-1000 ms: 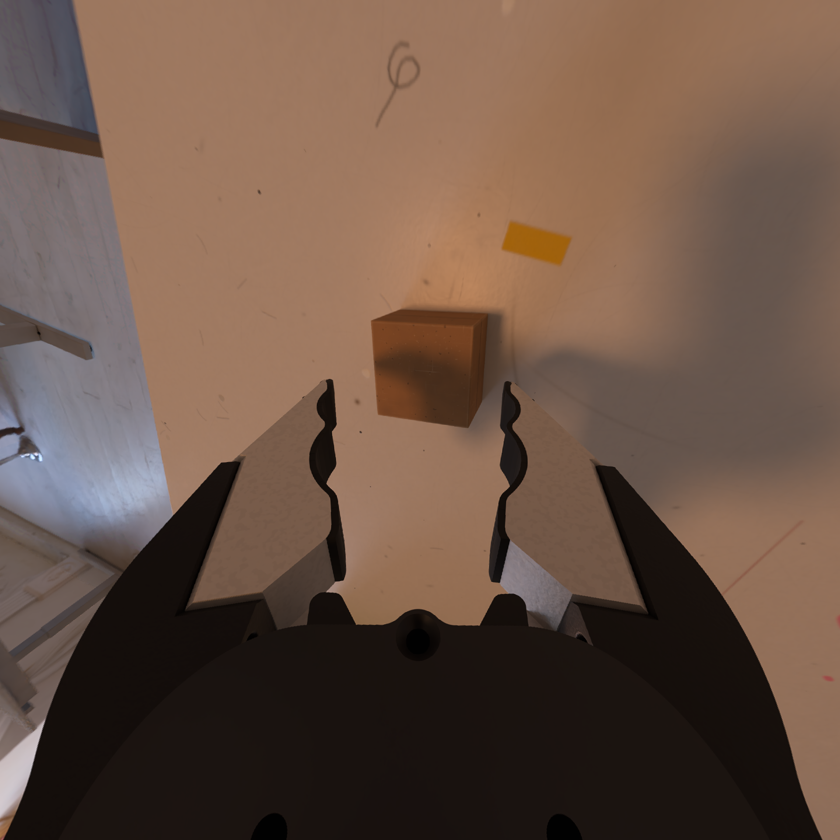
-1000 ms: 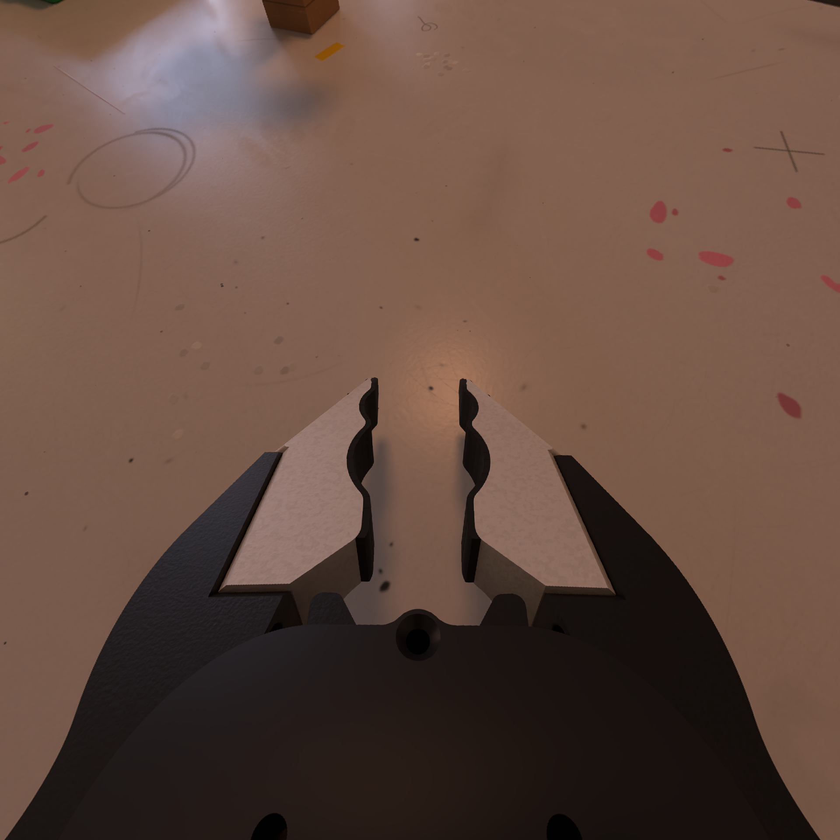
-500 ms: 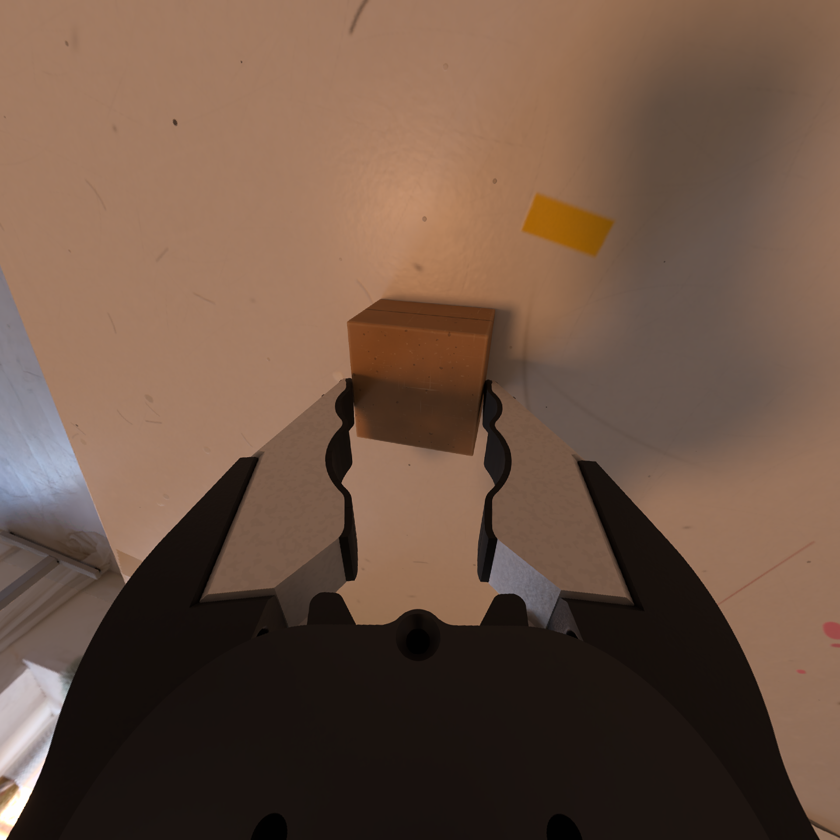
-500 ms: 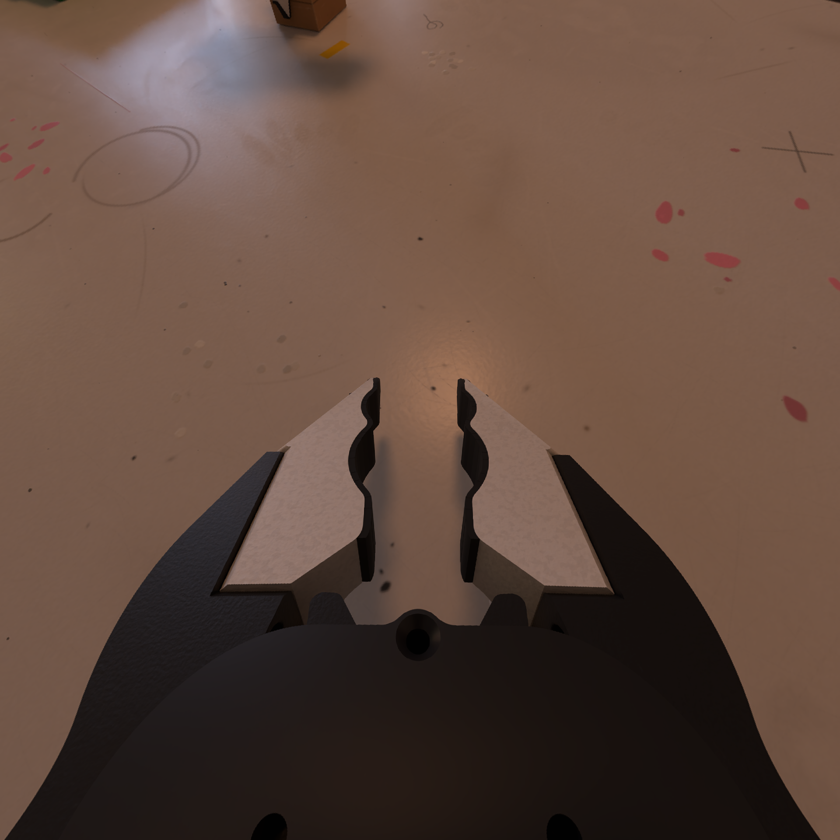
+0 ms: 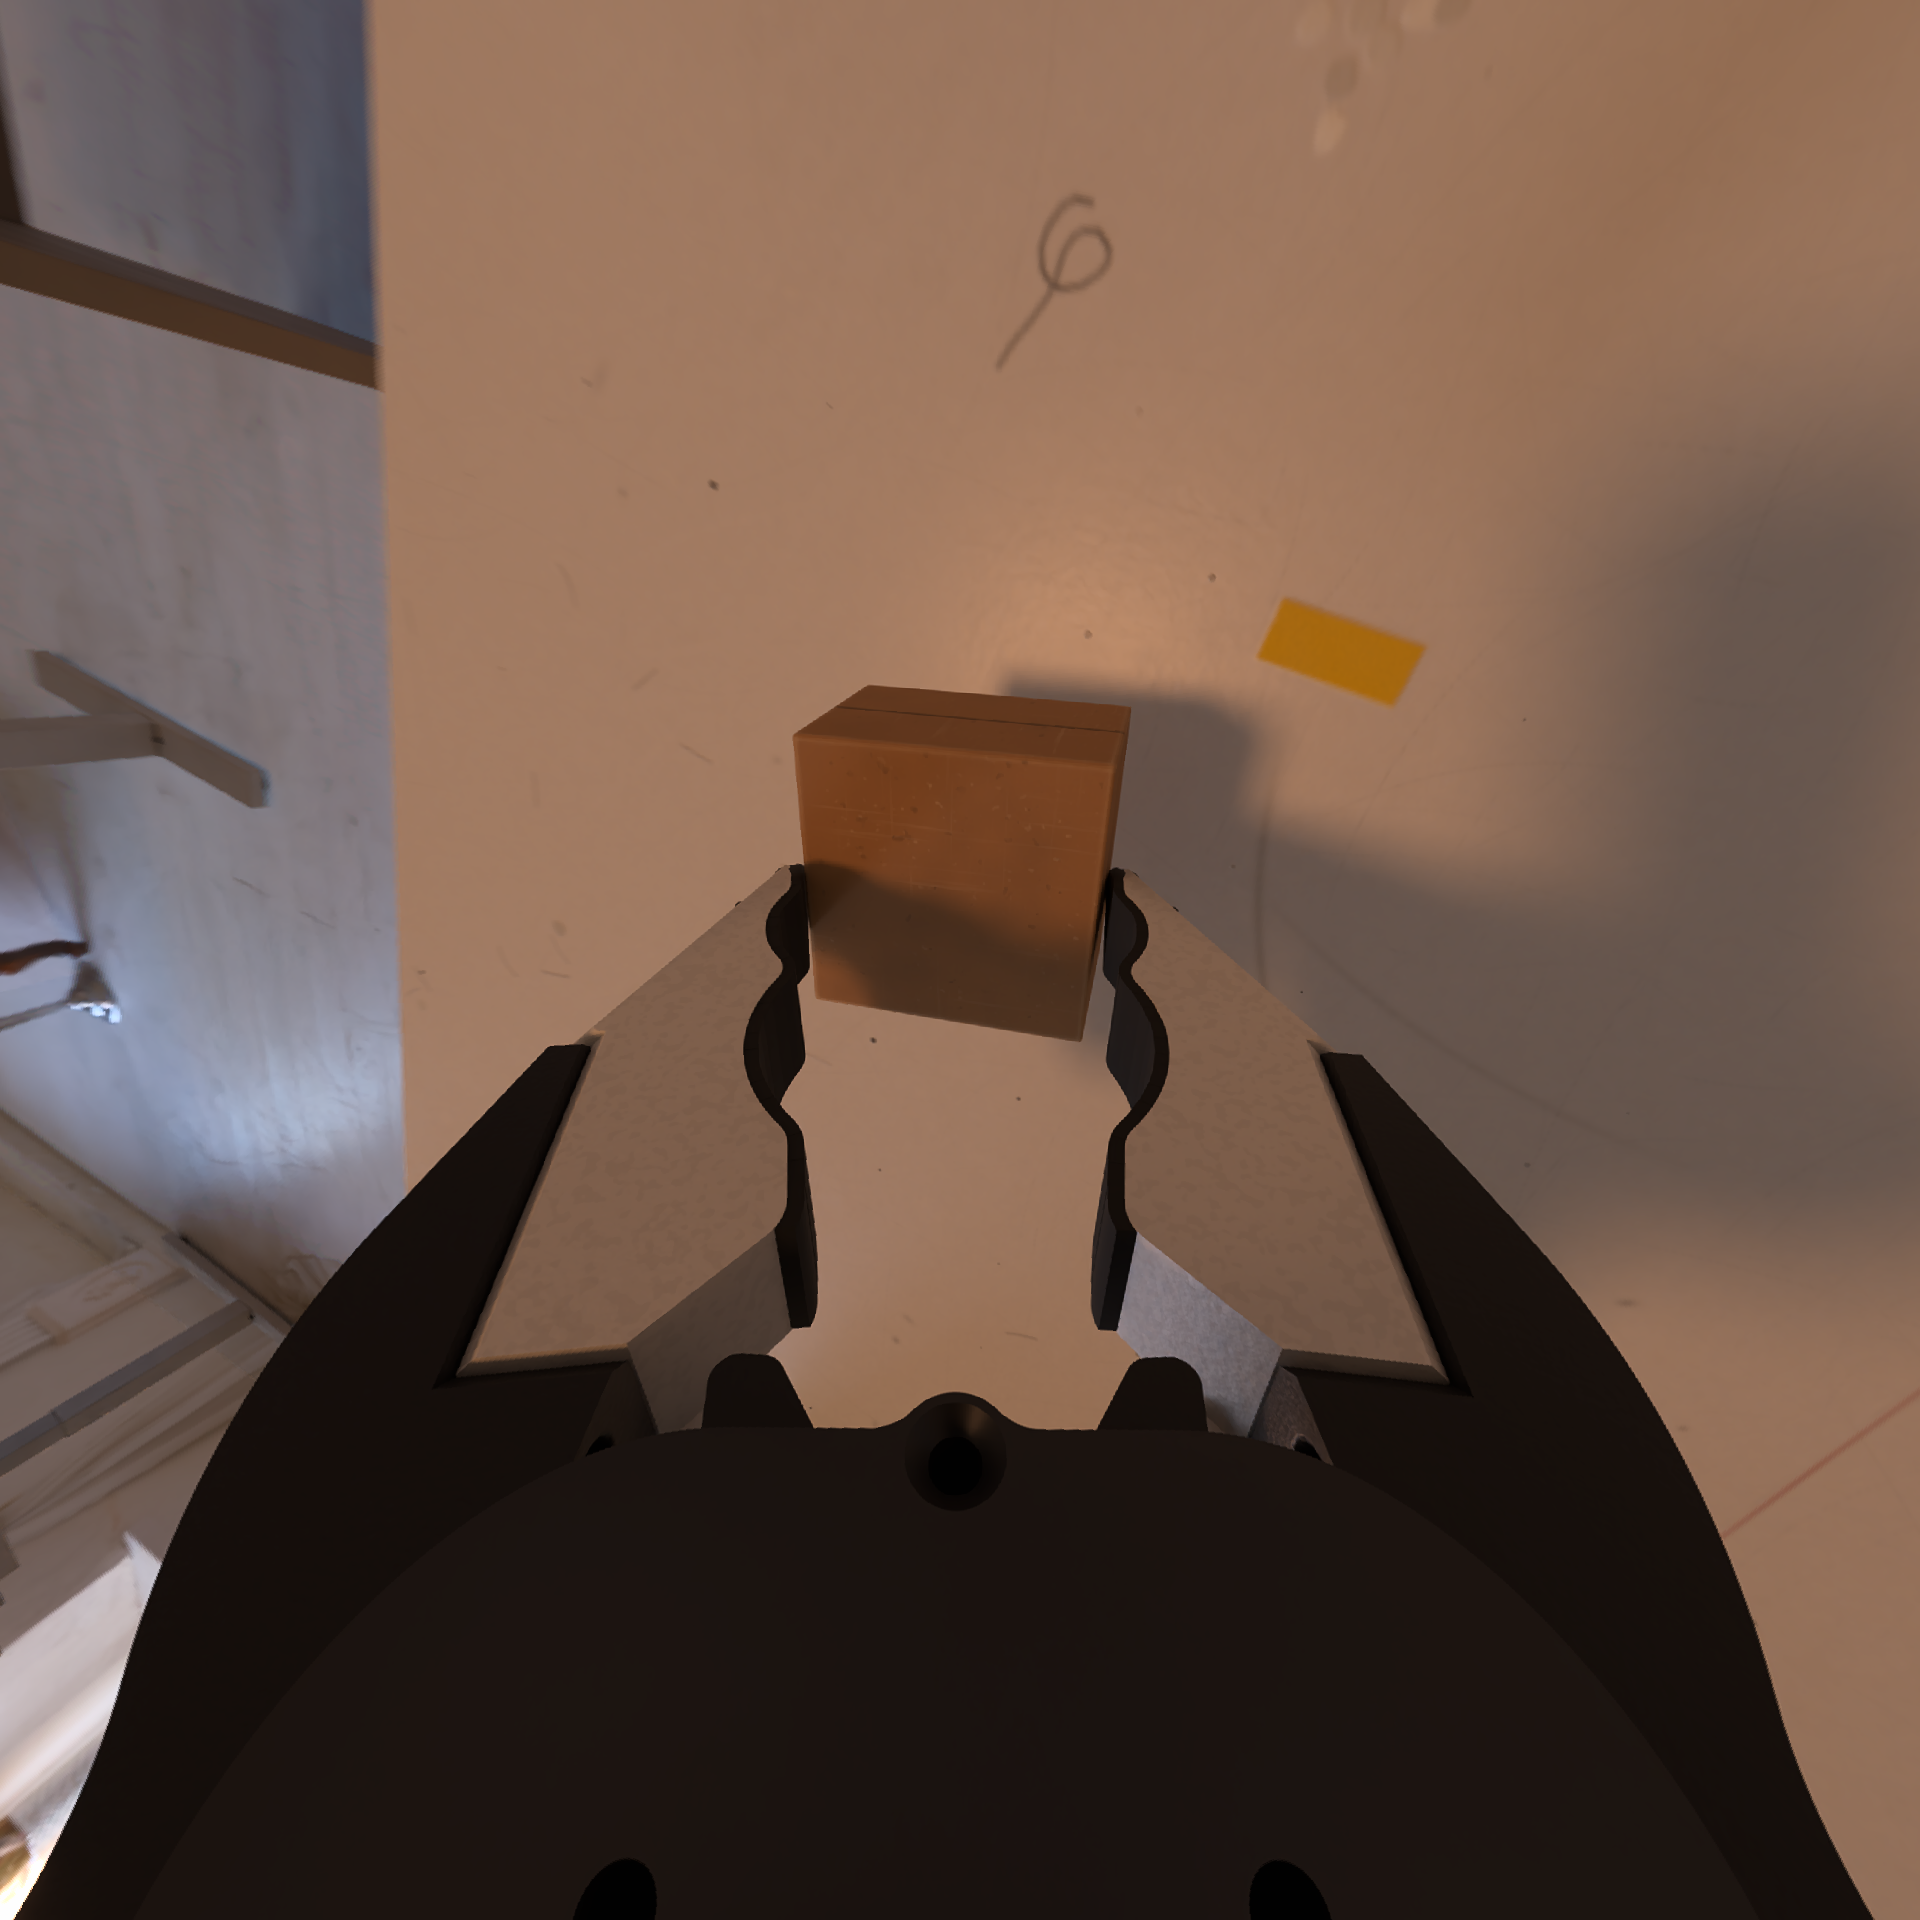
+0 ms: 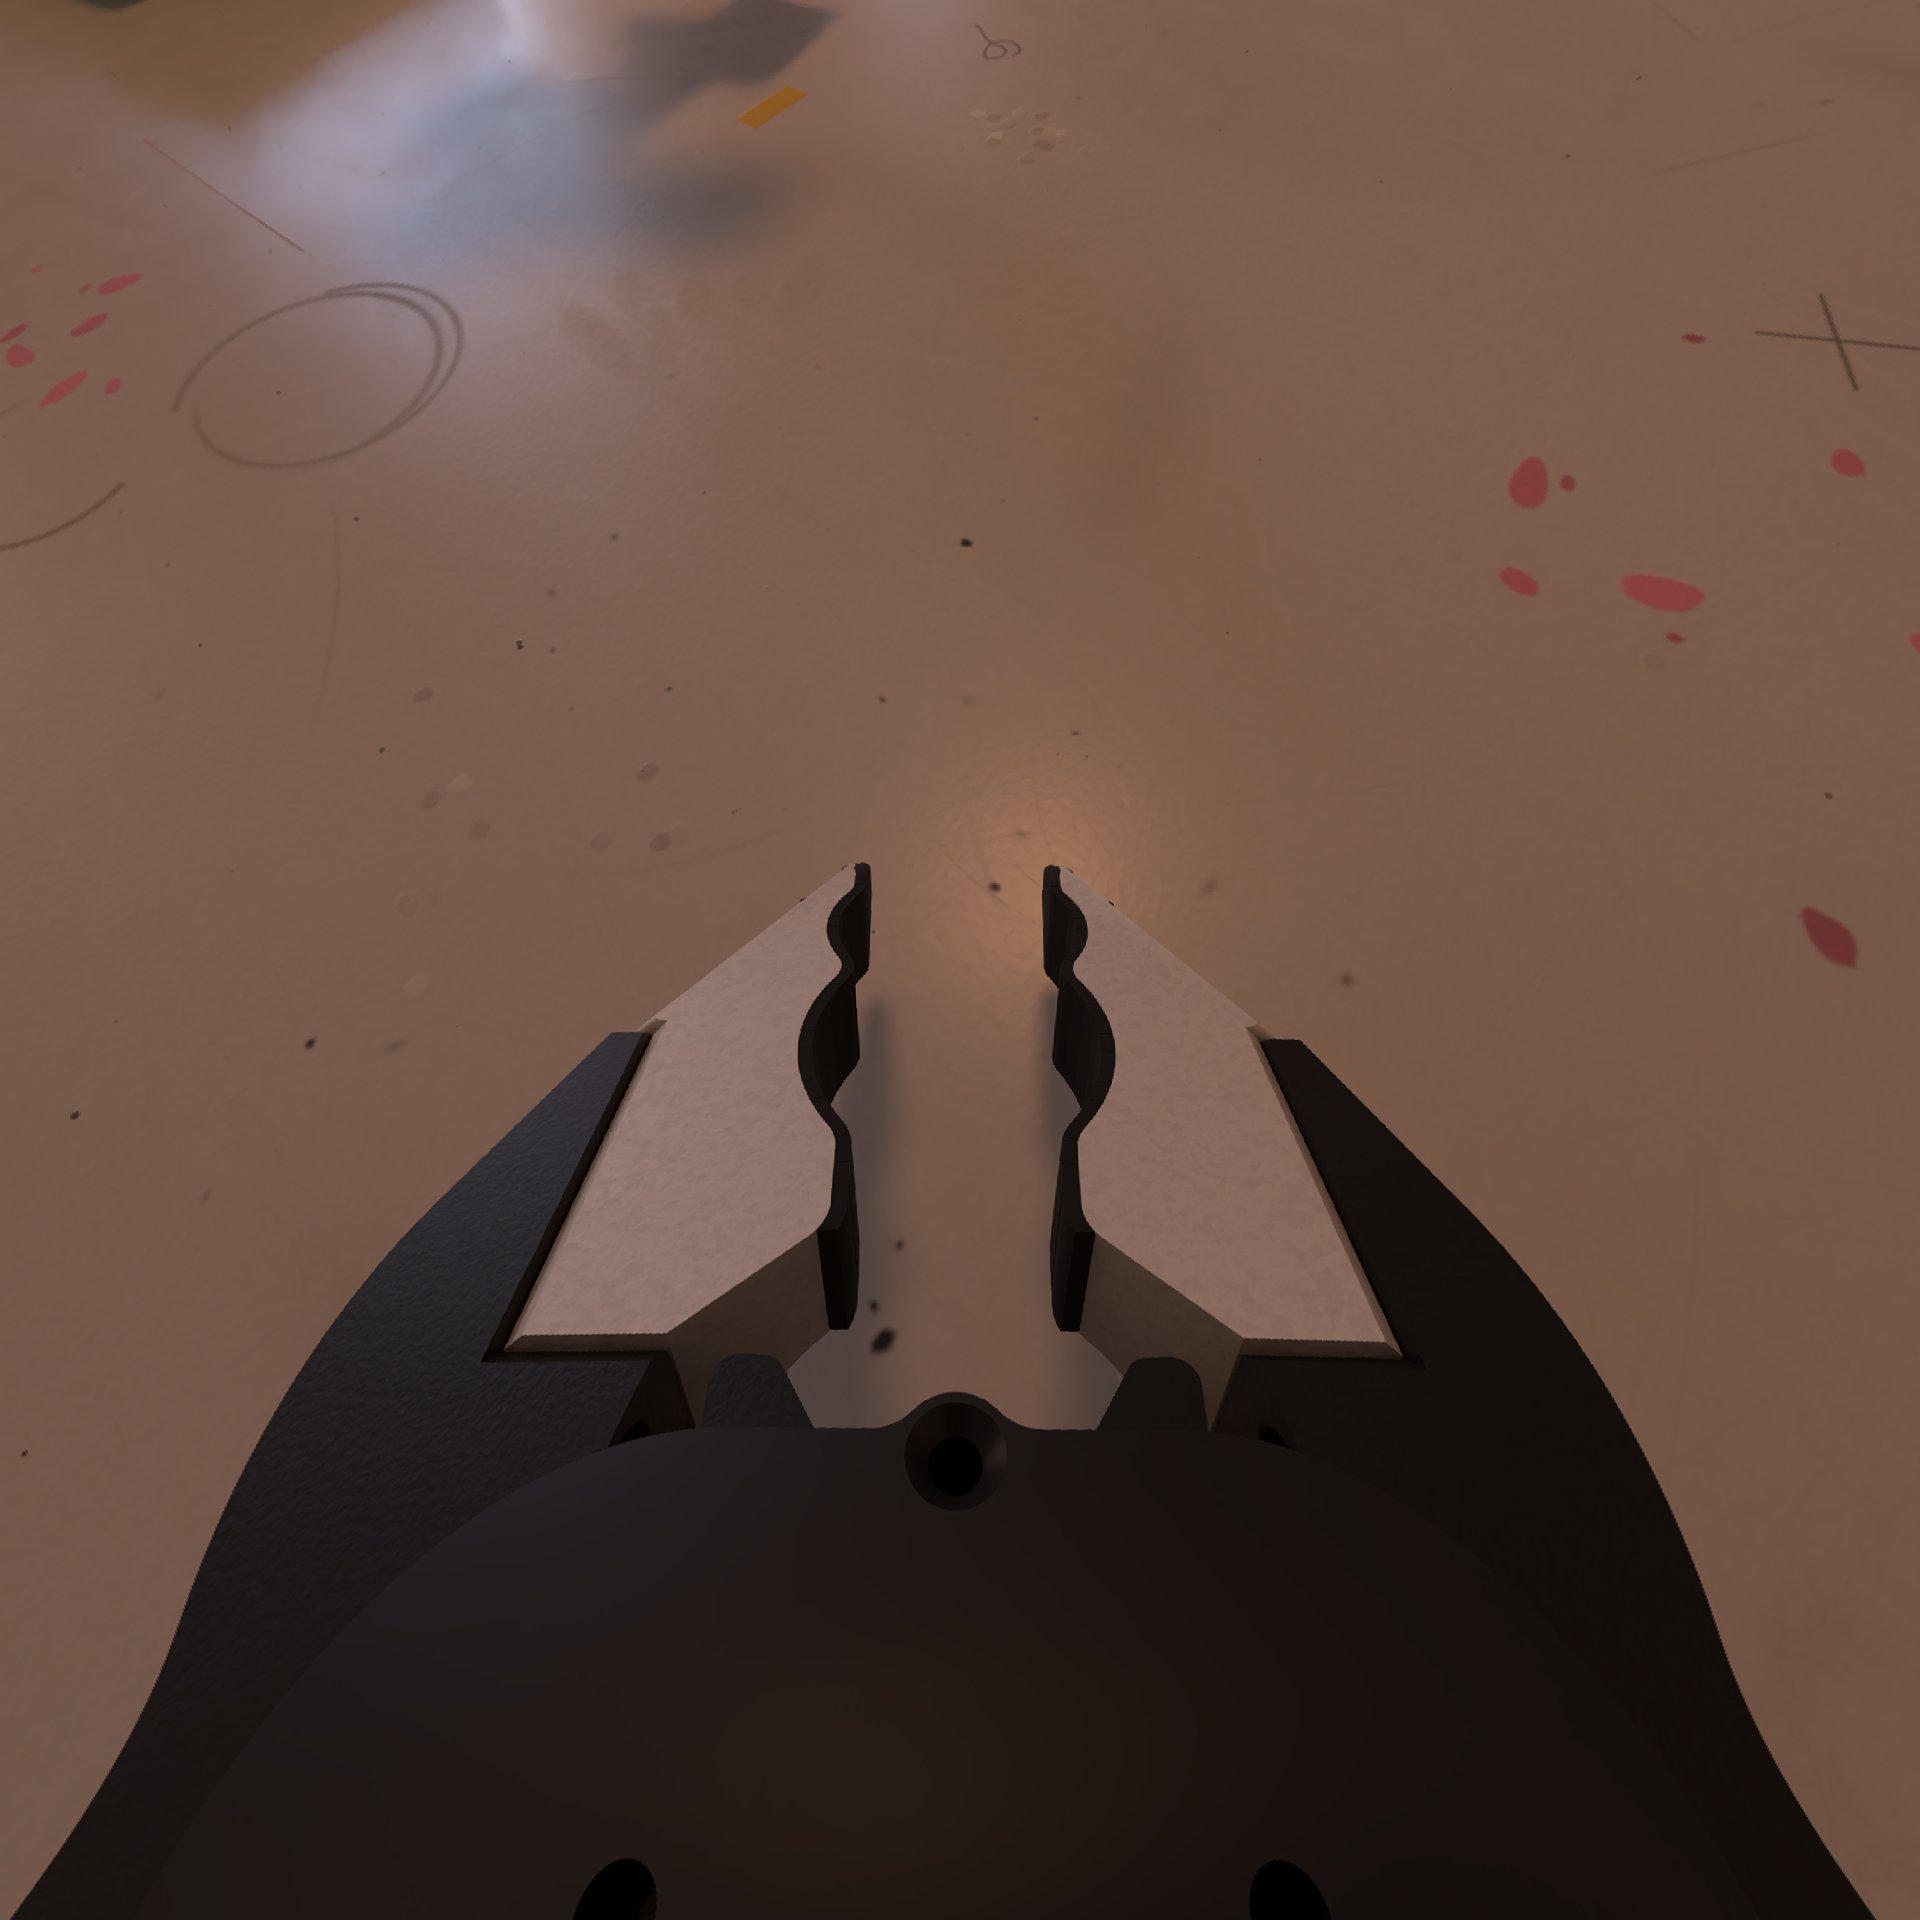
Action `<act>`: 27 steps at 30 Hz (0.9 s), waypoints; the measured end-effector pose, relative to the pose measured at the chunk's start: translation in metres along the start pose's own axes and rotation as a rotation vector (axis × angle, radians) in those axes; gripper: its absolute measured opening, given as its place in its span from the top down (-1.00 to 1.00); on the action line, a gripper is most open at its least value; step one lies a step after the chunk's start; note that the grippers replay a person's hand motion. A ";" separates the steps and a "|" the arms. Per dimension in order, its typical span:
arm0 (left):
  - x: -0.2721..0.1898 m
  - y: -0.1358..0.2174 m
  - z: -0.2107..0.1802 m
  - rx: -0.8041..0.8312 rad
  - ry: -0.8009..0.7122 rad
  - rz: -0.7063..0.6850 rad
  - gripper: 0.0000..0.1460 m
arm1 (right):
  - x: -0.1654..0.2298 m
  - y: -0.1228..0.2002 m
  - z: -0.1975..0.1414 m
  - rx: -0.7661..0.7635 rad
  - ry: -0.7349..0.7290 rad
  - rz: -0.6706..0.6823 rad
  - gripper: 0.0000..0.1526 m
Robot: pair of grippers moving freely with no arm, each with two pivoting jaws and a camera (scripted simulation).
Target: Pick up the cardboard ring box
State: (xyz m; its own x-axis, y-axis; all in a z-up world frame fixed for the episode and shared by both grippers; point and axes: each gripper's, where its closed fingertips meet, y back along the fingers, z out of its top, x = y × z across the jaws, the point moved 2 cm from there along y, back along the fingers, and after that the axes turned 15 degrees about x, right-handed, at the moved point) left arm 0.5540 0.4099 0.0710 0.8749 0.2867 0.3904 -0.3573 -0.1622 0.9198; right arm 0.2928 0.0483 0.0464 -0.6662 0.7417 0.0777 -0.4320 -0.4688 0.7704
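Cardboard ring box (image 5: 951, 862) clamped at left gripper (image 5: 954, 902) tips (above table (image 5: 1351, 312)); right gripper (image 6: 956, 894) part-open, holding nothing.

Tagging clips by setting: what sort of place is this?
Probably a workshop or craft-room table: its surface bears pencil scribbles, pink paint spatters and a yellow tape strip.

- Gap between the left gripper (image 5: 953, 902) fingertips is filled by the cardboard ring box (image 5: 956, 862); no room left at either side face.
- Tabletop (image 5: 1039, 468) beyond the box is seen bare toward the far edge; only flat yellow tape (image 5: 1340, 651) there.
- Left table edge lies near the box; drop-off beside it.
- Tabletop ahead of the right gripper (image 6: 956, 883) is seen unobstructed; gap between its tips unoccupied.
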 end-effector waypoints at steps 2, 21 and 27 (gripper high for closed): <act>0.002 0.010 0.001 -0.036 0.020 0.037 0.21 | 0.000 0.000 0.000 0.000 0.000 0.001 0.57; -0.040 0.155 0.035 -0.536 0.159 0.159 0.21 | 0.000 0.003 0.002 -0.021 -0.014 0.022 0.52; -0.072 0.188 0.050 -0.649 0.168 0.130 0.22 | 0.000 0.004 0.002 -0.025 -0.010 0.025 0.51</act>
State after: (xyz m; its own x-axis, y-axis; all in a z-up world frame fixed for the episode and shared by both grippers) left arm 0.4407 0.3116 0.2137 0.7678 0.4540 0.4521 -0.6257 0.3792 0.6817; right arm 0.2923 0.0475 0.0504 -0.6710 0.7343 0.1029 -0.4308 -0.4990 0.7520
